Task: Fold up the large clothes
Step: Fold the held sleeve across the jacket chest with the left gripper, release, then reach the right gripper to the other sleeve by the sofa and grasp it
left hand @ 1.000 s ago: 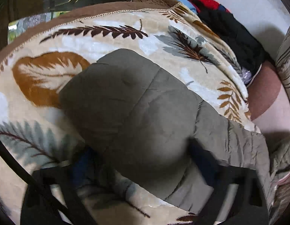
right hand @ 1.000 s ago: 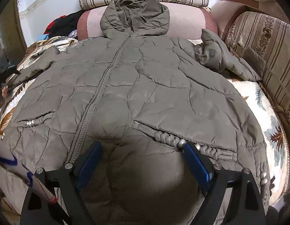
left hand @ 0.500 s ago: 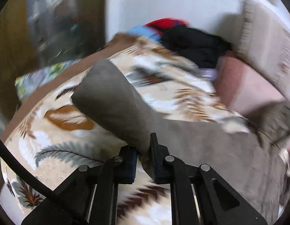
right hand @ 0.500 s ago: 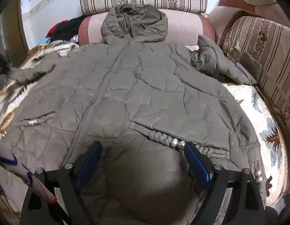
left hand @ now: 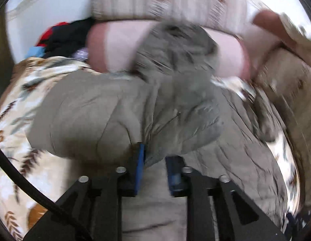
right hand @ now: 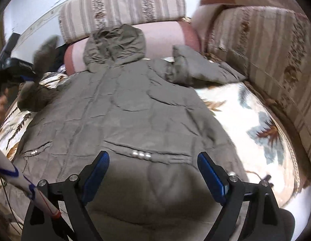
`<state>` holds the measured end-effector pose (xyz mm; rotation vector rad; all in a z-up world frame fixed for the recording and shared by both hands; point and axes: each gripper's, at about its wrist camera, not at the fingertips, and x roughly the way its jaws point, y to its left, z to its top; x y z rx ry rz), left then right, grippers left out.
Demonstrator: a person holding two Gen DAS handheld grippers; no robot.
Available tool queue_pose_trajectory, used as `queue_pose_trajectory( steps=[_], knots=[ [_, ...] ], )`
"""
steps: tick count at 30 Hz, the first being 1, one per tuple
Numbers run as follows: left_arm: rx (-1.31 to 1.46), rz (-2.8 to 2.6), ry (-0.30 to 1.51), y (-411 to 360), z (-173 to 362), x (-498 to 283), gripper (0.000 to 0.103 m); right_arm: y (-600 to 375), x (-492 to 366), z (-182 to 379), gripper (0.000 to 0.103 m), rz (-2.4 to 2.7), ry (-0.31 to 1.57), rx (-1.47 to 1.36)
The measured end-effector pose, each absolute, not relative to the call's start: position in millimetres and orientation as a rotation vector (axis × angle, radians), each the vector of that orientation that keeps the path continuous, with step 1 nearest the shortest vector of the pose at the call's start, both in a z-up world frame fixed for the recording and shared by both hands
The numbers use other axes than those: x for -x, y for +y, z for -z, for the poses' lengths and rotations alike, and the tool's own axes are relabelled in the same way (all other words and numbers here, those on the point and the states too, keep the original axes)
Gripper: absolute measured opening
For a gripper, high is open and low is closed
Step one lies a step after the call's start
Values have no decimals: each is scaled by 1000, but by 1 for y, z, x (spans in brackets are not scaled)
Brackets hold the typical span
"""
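An olive quilted hooded jacket lies front-up on a leaf-print blanket, its hood against the pink sofa back. My left gripper is shut on the jacket's left sleeve and holds it lifted over the jacket body; the lifted sleeve also shows in the right wrist view. My right gripper is open and empty, hovering above the jacket's lower front near the pocket snaps. The right sleeve lies bunched by the sofa arm.
Striped sofa cushions stand behind, and a striped sofa arm is to the right. A pile of dark, red and blue clothes lies at the back left. A white stick with blue and red marks crosses the lower left.
My left gripper closed on the left sleeve, lifted it off the blanket and swung it toward the jacket body. My right gripper stayed open and drifted slightly over the jacket's hem.
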<state>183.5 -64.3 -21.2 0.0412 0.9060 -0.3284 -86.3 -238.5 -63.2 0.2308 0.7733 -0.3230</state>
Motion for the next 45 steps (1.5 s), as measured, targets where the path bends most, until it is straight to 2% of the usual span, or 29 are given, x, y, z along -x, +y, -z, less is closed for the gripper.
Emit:
queue_pose_trajectory(
  steps=[1,2,4,6,11,15,20,26,28,29,31,32,37,42,43,45],
  knots=[
    [-42,347,917,-69,25,-178,41,-244,89,61,92,330,772,-242],
    [-32,367,924,-73,27,-170,47,-247,91,59,92,336,771,-249],
    [-8,399,917,-70,27,-153,71,-255,92,54,92,342,765,-260],
    [9,416,894,-57,22,-134,77,-263,87,49,92,351,759,-265],
    [5,349,861,-12,21,-95,81,-265,51,38,92,301,794,-254],
    [-60,178,811,34,43,-80,82,-253,6,40,92,228,839,-222],
    [-156,42,766,65,75,-72,82,-235,-83,64,92,156,956,-242],
    [-72,78,801,84,95,-81,82,-222,-175,97,92,174,1031,-301],
    [-63,91,805,84,98,-83,82,-221,-194,106,85,166,1063,-334],
    [-64,97,804,83,99,-83,82,-220,-200,107,61,133,1078,-360],
    [-76,105,798,79,101,-82,82,-220,-204,99,43,121,1078,-354],
    [-85,108,794,77,101,-81,82,-221,-205,93,25,120,1068,-336],
    [-106,107,788,72,103,-81,82,-248,-204,65,21,307,1030,-166],
    [-89,110,810,74,107,-85,82,-276,-206,82,22,415,1085,-123],
    [-88,108,814,74,107,-86,82,-278,-207,89,23,415,1096,-128],
    [-92,106,819,73,109,-87,82,-277,-209,100,31,421,1105,-127]
  ],
)
